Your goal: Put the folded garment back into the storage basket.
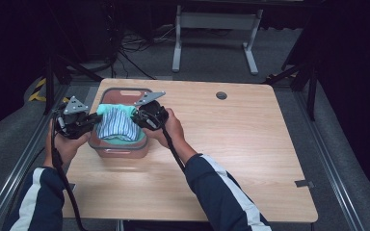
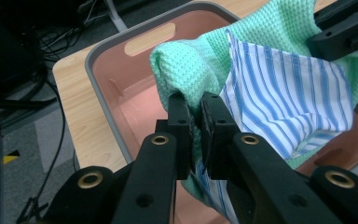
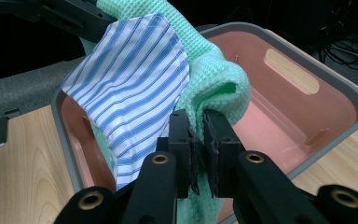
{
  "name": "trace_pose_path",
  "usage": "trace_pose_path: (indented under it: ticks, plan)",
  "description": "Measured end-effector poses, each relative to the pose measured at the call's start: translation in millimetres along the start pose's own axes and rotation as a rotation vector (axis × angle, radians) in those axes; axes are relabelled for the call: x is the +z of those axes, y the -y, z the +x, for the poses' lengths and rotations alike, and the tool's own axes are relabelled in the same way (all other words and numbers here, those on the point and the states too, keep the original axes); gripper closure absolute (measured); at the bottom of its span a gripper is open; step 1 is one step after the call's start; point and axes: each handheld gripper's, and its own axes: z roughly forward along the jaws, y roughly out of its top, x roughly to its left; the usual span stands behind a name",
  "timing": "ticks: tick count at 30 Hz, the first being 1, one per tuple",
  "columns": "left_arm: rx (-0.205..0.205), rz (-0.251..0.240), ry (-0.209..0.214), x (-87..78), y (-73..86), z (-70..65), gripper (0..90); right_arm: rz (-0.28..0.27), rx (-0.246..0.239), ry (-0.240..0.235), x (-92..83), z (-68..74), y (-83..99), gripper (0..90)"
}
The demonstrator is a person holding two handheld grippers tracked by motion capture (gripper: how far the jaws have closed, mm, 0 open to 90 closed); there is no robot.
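A green waffle-weave cloth point(image 1: 110, 109) point(image 2: 189, 65) point(image 3: 214, 79) hangs stretched between my two grippers over a pink bin point(image 1: 120, 150) point(image 2: 121, 84) point(image 3: 279, 116) with a grey rim. A blue-and-white striped cloth point(image 1: 117, 123) point(image 2: 284, 93) point(image 3: 130, 88) lies over the green one and sags into the bin. My left gripper point(image 1: 95, 117) point(image 2: 197, 105) is shut on the cloths' left edge. My right gripper point(image 1: 136, 116) point(image 3: 197, 122) is shut on the right edge. Each gripper's black jaws show at the top corner of the other's view.
The bin stands at the left of a wooden table point(image 1: 231, 144) with a round grommet hole point(image 1: 221, 95) near its far edge. A white desk frame point(image 1: 217, 29) and cables lie on the floor beyond. Metal rails run along both sides.
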Motion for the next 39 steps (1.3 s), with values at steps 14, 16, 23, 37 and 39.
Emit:
trace_pose_path:
  ticks: [14, 16, 23, 37, 39]
  plan:
    - [-0.008, 0.001, -0.029, 4.8, 1.5, -3.4, 70.4, 0.028, 0.017, 0.040, 7.9, -5.1, 5.7, 72.1]
    - [0.003, -0.009, -0.022, 2.9, -0.1, -7.8, 69.1, 0.035, 0.010, 0.044, 6.4, -4.4, 6.9, 71.2]
    - [0.029, -0.034, -0.011, -0.2, -1.5, -24.4, 63.1, 0.039, 0.001, 0.054, -3.6, -4.1, 14.2, 67.1]
    - [0.068, -0.081, 0.035, -6.0, 3.2, -69.5, 47.3, 0.052, -0.032, 0.104, -45.9, -9.9, 30.9, 51.7]
    - [0.073, -0.085, 0.045, -6.4, 2.9, -74.6, 45.5, 0.061, -0.035, 0.115, -51.3, -11.4, 34.1, 50.0]
